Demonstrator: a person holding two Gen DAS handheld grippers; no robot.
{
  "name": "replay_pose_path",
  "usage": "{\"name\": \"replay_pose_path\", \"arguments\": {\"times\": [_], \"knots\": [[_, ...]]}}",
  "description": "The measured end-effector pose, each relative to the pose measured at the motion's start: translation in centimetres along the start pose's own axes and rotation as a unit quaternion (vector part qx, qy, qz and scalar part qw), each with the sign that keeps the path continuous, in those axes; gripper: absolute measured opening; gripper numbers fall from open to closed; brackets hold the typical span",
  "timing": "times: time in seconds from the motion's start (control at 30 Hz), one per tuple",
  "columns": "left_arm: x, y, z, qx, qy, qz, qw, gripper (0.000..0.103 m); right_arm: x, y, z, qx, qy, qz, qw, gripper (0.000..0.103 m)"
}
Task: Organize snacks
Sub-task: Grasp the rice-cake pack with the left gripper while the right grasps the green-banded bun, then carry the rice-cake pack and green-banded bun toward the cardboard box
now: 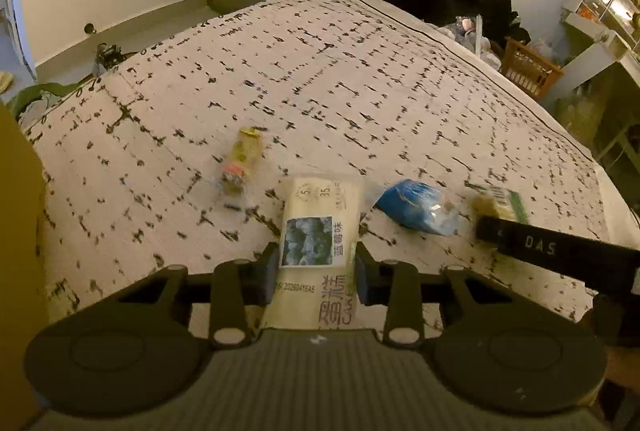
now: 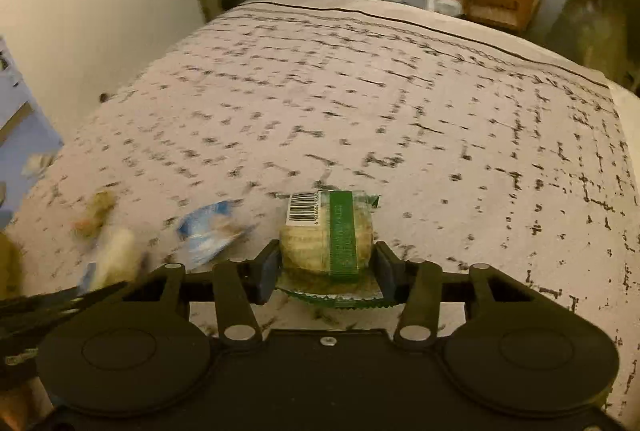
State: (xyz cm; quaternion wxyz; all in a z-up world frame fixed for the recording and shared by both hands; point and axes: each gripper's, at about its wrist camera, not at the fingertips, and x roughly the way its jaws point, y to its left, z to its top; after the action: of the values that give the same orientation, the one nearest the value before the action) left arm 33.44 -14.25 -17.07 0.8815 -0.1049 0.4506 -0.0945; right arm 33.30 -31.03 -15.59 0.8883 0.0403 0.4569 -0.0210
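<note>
Your left gripper [image 1: 316, 267] is clamped on the blueberry cake packet [image 1: 316, 227], and your right gripper [image 2: 326, 263] is squeezing the green-banded pastry [image 2: 326, 239] at 6 o'clock over the bed [image 2: 400, 91]. Both wrappers look slippery, so a fast swing could drop either, or crush the pastry.

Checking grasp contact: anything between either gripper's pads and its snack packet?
Nothing visible. The left gripper clamps the cake packet directly; the right gripper clamps the green-striped packet directly.
</note>
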Motion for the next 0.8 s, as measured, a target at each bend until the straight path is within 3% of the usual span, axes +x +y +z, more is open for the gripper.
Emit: {"name": "replay_pose_path", "arguments": {"times": [0.13, 0.3, 0.4, 0.57, 0.8], "knots": [[-1.5, -0.3, -0.2, -0.011, 0.004, -0.001, 0.9999, 0.035, -2.4, 1.1, 0.4, -0.008, -0.017, 0.014, 1.0, 0.048], [-4.9, -0.6, 0.4, -0.004, -0.027, -0.012, 0.9996, 0.035, -4.0, 2.5, 0.2, -0.019, -0.028, 0.025, 0.999, 0.048], [-6.9, -0.1, 0.7, -0.013, -0.04, -0.018, 0.999, 0.035, -5.6, 3.3, 1.0, -0.01, -0.049, 0.057, 0.997, 0.048], [-11.2, 0.9, 1.3, -0.022, -0.057, 0.004, 0.9981, 0.035, -7.5, 5.3, 1.1, -0.032, -0.049, 0.089, 0.994, 0.048], [-17.2, 4.4, 1.8, -0.046, -0.097, 0.02, 0.994, 0.035, -12.1, 11.9, 0.6, -0.086, -0.06, 0.143, 0.984, 0.048]]}}
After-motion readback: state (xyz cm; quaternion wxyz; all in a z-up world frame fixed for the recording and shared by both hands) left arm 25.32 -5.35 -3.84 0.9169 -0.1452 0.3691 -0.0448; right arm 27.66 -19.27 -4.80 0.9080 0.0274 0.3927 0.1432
